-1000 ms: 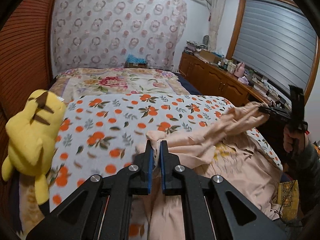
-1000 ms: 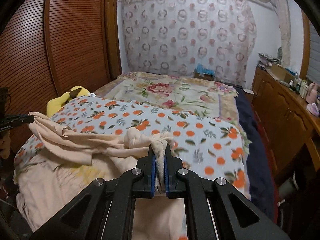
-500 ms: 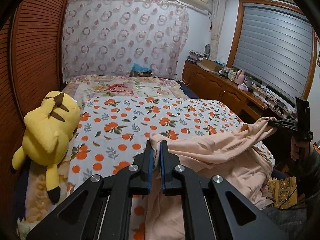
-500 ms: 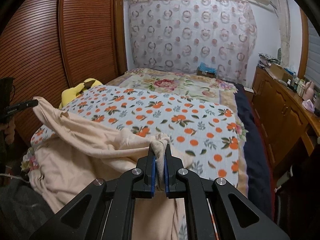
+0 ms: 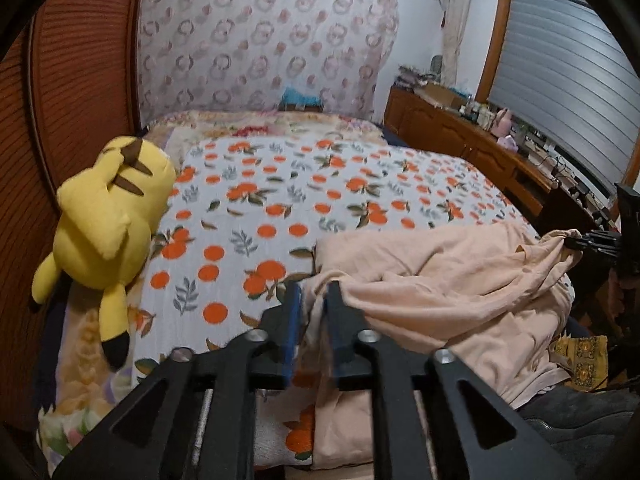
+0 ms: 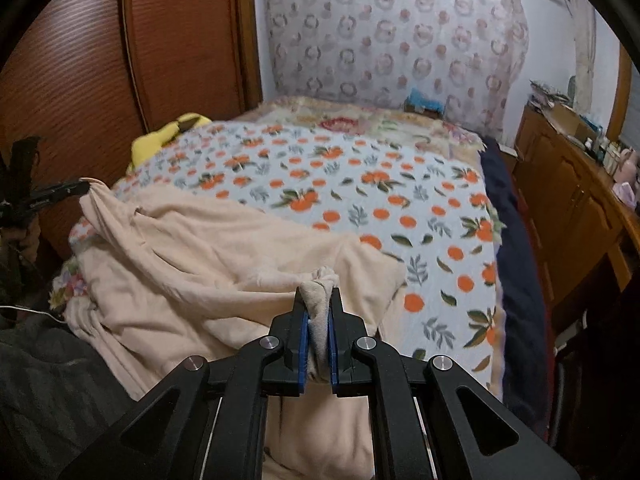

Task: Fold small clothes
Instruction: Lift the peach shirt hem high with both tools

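We have just drawn the peach garment (image 5: 448, 280) back across the bed and laid it down on the near part of the orange-print bedspread (image 5: 280, 200); half a second ago it hung taut between our two hands, and now it lies slack and rumpled. Our left gripper (image 5: 311, 312) has just been opening: its jaws stand apart with a loose strip of the cloth between them, no longer pressed. Our right gripper (image 6: 318, 320) has also eased a little, yet a bunched corner of the garment fills the gap and both blue pads (image 6: 305, 340) touch it, so we read that as a pinch (a loosening one). We judge that this pass of spreading or folding is finishing and the release has begun; the cloth is creased enough that smoothing may be needed. The yellow plush toy (image 5: 108, 216) lies at the bed's left edge, clear of the work. No writing, label or brand is legible anywhere.
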{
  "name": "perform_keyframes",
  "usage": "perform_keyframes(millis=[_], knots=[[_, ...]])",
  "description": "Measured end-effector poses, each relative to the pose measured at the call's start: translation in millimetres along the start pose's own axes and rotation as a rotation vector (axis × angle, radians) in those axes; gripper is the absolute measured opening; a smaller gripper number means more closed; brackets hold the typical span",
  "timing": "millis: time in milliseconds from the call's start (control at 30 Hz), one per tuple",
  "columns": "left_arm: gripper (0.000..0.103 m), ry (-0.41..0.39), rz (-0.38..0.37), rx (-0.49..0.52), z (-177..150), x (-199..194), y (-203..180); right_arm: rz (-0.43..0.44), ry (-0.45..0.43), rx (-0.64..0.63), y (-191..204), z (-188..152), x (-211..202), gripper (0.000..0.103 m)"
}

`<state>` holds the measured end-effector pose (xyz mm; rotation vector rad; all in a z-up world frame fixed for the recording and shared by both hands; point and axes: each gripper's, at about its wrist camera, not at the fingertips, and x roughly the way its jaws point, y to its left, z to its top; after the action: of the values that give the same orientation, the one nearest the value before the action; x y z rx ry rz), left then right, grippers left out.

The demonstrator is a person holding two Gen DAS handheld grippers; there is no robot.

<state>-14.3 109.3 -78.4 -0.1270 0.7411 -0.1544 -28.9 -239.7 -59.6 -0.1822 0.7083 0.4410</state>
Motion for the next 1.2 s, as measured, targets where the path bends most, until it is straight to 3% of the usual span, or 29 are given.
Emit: perform_keyframes(millis=[33, 100, 167, 233, 267, 333, 533, 833, 1200], knots=[[0.04, 0.006, 0.004, 0.004, -0.7, 1.8, 0.4, -0.006, -0.004, 0.003, -1.1, 1.6, -0.7, 0.017], [0.044, -0.001, 0.009, 0.009, -0.9, 2.3, 0.7, -0.004, -0.02, 0.02, -5.7, 6.0, -2.8, 0.019], [0.052, 0.005, -0.002, 0.007, 0.6, 4.3, 1.1, -0.009, -0.033, 0.025, -8.4, 9.9, -4.4, 0.028], [0.077, 0.005, -0.003, 0.005, 2.8, 7.1, 1.0, -0.01, -0.047, 0.021, -8.6, 13.4, -3.6, 0.042], [0.08, 0.004, -0.006, 0.003, 4.8, 9.5, 1.4, -0.008, -0.052, 0.019, -8.9, 14.1, -2.2, 0.044], [0.08, 0.011, -0.004, 0.007, 9.3, 15.0, -0.2, -0.012, -0.055, 0.021, -10.4, 13.1, 5.2, 0.052], [0.08, 0.035, 0.019, 0.028, 26.9, 36.9, -4.1, -0.018, -0.044, 0.037, -18.9, 13.0, 34.2, 0.057], [0.08, 0.113, 0.034, 0.073, 44.7, 78.4, -9.5, -0.061, 0.018, 0.06, -30.6, 11.7, 77.7, 0.059], [0.077, 0.195, 0.023, 0.084, 40.9, 105.2, -7.4, -0.04, 0.071, 0.101, -39.0, 11.7, 105.5, 0.06]])
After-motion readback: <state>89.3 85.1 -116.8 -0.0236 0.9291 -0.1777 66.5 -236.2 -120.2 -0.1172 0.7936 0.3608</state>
